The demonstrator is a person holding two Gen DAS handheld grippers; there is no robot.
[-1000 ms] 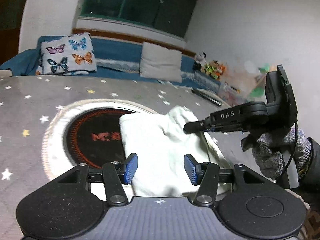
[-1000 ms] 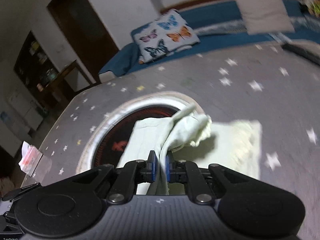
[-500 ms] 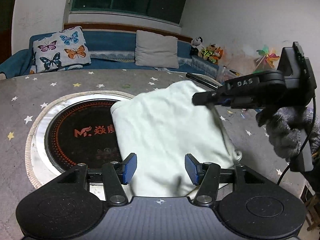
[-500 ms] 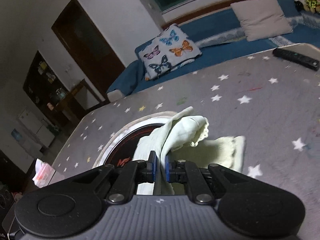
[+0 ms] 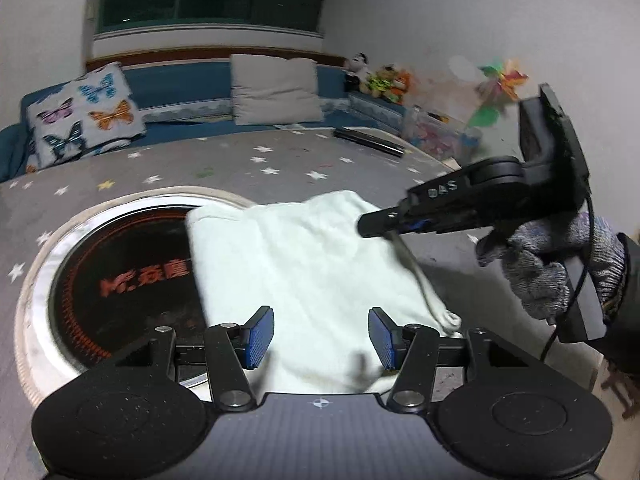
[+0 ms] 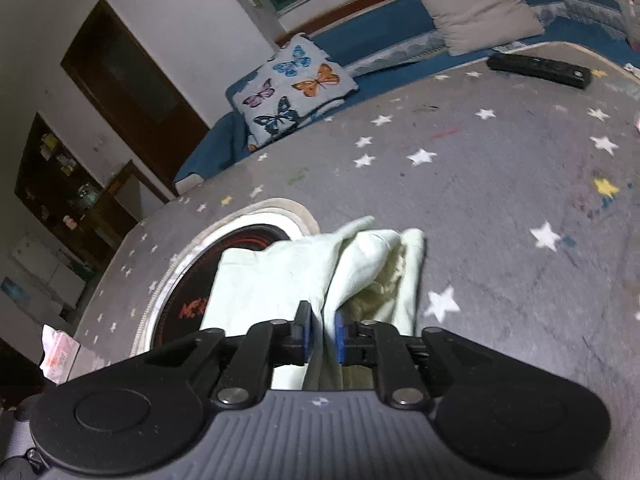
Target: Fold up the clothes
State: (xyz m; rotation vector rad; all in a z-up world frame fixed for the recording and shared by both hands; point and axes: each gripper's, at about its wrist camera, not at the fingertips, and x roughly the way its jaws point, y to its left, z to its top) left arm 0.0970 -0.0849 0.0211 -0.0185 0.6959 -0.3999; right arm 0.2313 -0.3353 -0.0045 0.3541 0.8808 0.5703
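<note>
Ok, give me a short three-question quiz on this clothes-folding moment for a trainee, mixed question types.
1. True or false: the left gripper is clamped on the pale green cotton garment.
2. Which gripper pinches the garment's edge? A) left B) right C) neither
3. Fill in: the garment lies partly over the round black ______ set into the grey star-patterned table.

Key: 1. False; its jaws stand apart over the cloth. 2. B, the right gripper. 3. Hotplate.
</note>
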